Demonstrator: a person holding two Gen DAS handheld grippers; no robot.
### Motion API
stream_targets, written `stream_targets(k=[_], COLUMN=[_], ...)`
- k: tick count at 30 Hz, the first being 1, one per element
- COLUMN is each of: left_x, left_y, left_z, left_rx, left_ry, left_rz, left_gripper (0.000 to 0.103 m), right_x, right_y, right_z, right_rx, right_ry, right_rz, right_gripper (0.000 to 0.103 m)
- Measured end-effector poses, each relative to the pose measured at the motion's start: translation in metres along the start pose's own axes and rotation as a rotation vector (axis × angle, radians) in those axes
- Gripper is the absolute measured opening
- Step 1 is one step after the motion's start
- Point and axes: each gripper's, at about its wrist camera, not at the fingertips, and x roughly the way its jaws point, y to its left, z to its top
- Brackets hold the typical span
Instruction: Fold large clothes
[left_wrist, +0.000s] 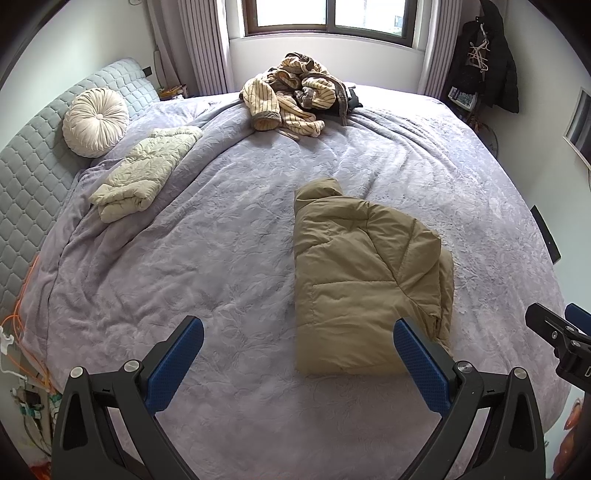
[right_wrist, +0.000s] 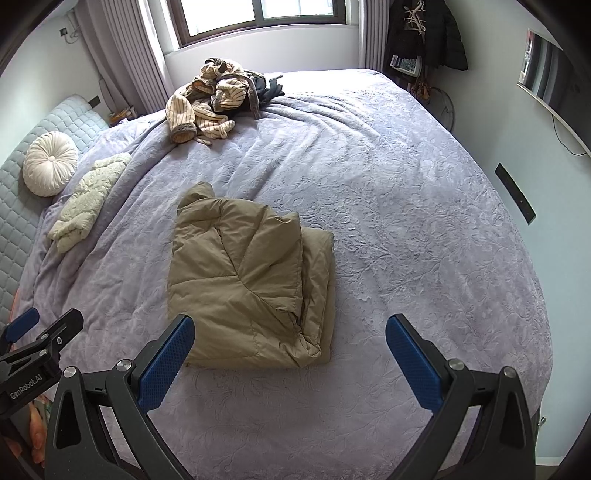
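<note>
A tan puffer jacket (left_wrist: 365, 280) lies folded lengthwise on the lavender bedspread (left_wrist: 221, 240), collar toward the window; it also shows in the right wrist view (right_wrist: 247, 280). My left gripper (left_wrist: 299, 328) is open and empty above the near end of the bed, its right finger over the jacket's near edge. My right gripper (right_wrist: 290, 325) is open and empty, hovering over the jacket's near right corner. A folded cream jacket (left_wrist: 144, 173) lies near the headboard. A heap of striped clothes (left_wrist: 295, 96) sits at the far side.
A round cream pillow (left_wrist: 96, 122) leans on the quilted grey headboard (left_wrist: 29, 162). Orange cables (left_wrist: 22, 332) hang at the bed's left side. Dark coats (left_wrist: 491, 55) hang at the far right corner. The right gripper's tip (left_wrist: 554, 332) shows at the right.
</note>
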Motion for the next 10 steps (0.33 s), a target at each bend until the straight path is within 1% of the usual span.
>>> stream_targets(k=[10], left_x=[-0.0048], left_y=[-0.0016], left_z=[0.0033], left_rx=[0.011], left_ry=[-0.003], left_rz=[-0.025], left_gripper=[0.103], right_x=[-0.0008], right_y=[0.0014], right_z=[-0.0021], right_rx=[0.003], right_ry=[0.000], right_rz=[-0.002], right_gripper=[0.103])
